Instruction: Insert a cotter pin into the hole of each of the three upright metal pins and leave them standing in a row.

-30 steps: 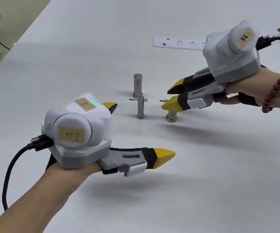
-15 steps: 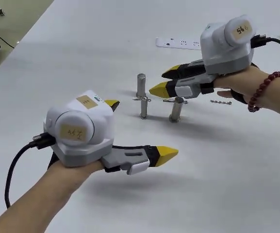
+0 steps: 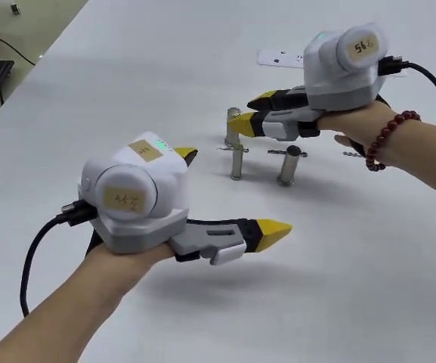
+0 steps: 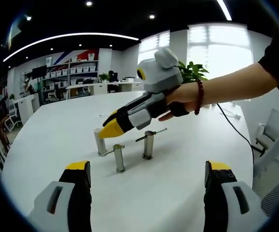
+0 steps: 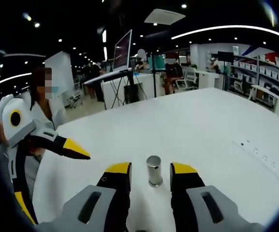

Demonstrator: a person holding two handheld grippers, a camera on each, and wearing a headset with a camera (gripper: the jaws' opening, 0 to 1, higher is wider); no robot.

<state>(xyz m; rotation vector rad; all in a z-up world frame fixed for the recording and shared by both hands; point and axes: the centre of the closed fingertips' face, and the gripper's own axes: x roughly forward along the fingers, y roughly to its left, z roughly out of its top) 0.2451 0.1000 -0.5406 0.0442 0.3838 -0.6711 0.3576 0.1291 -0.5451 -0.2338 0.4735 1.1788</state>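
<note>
Three metal pins stand upright on the white table (image 3: 127, 76), near to each other. The middle pin (image 3: 237, 162) carries a cotter pin (image 3: 224, 148) through its hole, and the right pin (image 3: 289, 165) carries a second cotter pin (image 3: 274, 151) in the same way. The far pin (image 5: 154, 170) has a bare top. The right gripper (image 3: 252, 110) hangs over this far pin. Its jaws are a little apart, one on each side of the pin, and in the right gripper view a gap shows on both sides, so they pinch nothing. The left gripper (image 3: 231, 190) is low over the table on the person's side, well apart from the pins. Its jaws are spread wide and are empty. A power strip (image 3: 282, 58) lies behind the pins.
</note>
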